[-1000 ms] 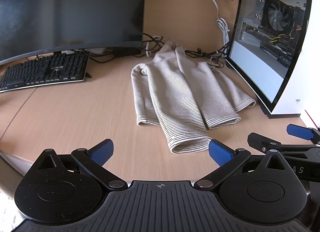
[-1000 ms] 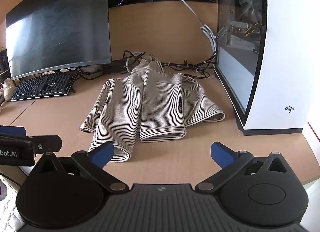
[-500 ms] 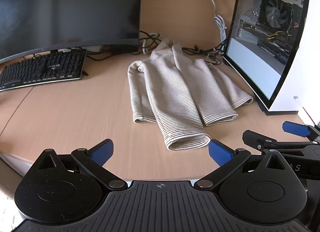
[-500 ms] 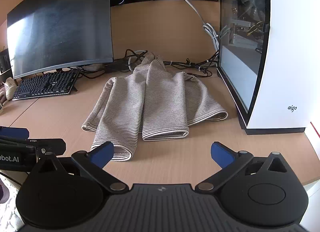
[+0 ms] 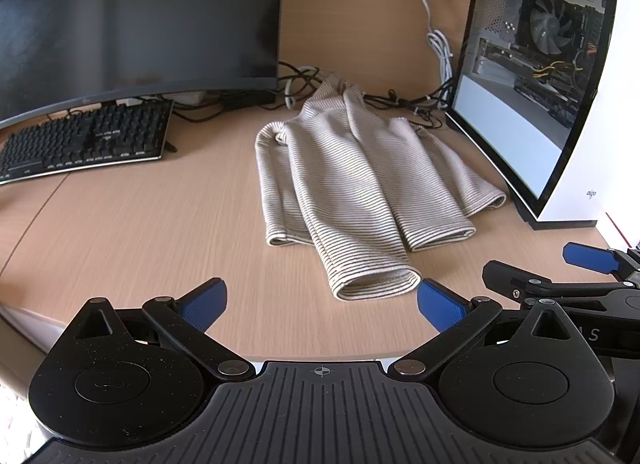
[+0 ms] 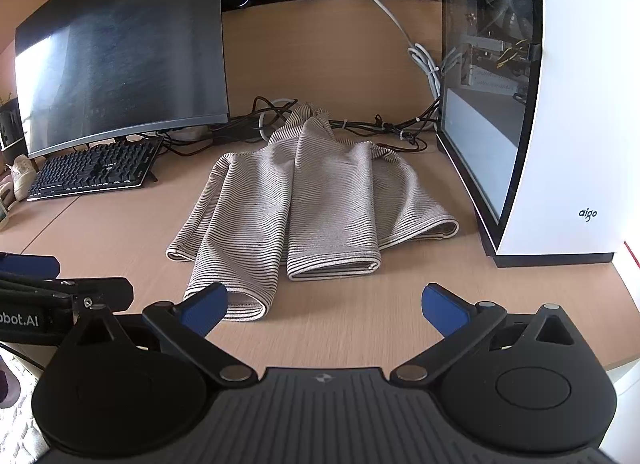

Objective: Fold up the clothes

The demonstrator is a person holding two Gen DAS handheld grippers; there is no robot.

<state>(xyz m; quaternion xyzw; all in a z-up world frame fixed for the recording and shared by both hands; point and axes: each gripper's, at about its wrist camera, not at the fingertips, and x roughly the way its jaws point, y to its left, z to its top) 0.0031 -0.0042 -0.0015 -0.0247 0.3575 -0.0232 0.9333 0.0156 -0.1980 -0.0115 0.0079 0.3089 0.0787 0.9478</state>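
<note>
One striped garment (image 5: 360, 184) on one desk (image 5: 140, 232), two tools (image 5: 320, 304) (image 6: 324, 304) both spread wide, empty.

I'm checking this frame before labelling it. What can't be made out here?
- Sweater collar: both views, bunched against the cables.
- Sweater underside and lower layers: both views, covered by its folded sleeves.
- Monitor top and left: left view, cut off by the edge.
- Keyboard legends: too small.
</note>
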